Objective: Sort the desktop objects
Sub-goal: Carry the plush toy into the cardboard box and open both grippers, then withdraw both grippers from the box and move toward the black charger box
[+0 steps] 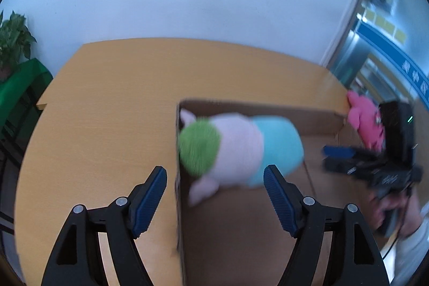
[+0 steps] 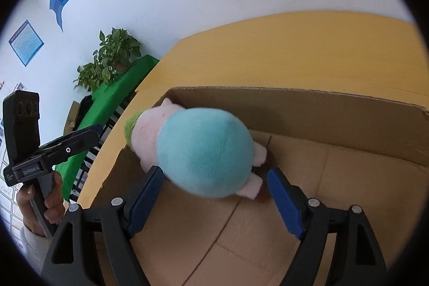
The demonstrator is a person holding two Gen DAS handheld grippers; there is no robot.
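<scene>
Right now a plush toy [image 2: 203, 152] with a turquoise body, pale pink middle and fuzzy green head sits over the open cardboard box [image 2: 335, 125], in the centre of both wrist views. In the right wrist view it lies just ahead of the right gripper [image 2: 214, 195], its rounded turquoise end bulging into the gap between the blue ribbed pads, which stand spread on either side; neither pad visibly presses on it. The toy's long axis runs from lower right to upper left of that frame, green head farthest from the jaws. In the left wrist view the same toy [image 1: 236, 149] lies crosswise ahead of the left gripper [image 1: 214, 195], green head at frame left over the box's near wall [image 1: 179, 192], turquoise end at frame right. Those jaws are spread wide too, and nothing is between them. The right gripper looks the nearer of the two.

The toy is blurred, so whether it rests on the box floor or is dropping cannot be told. It is soft and squashy, short-piled on the body and shaggy at the head. The box is plain brown corrugated board on a smooth yellow-orange tabletop [image 1: 112, 98]. A pink plush [image 1: 366, 122] shows at the right edge of the left view, beside the other gripper's black body.
</scene>
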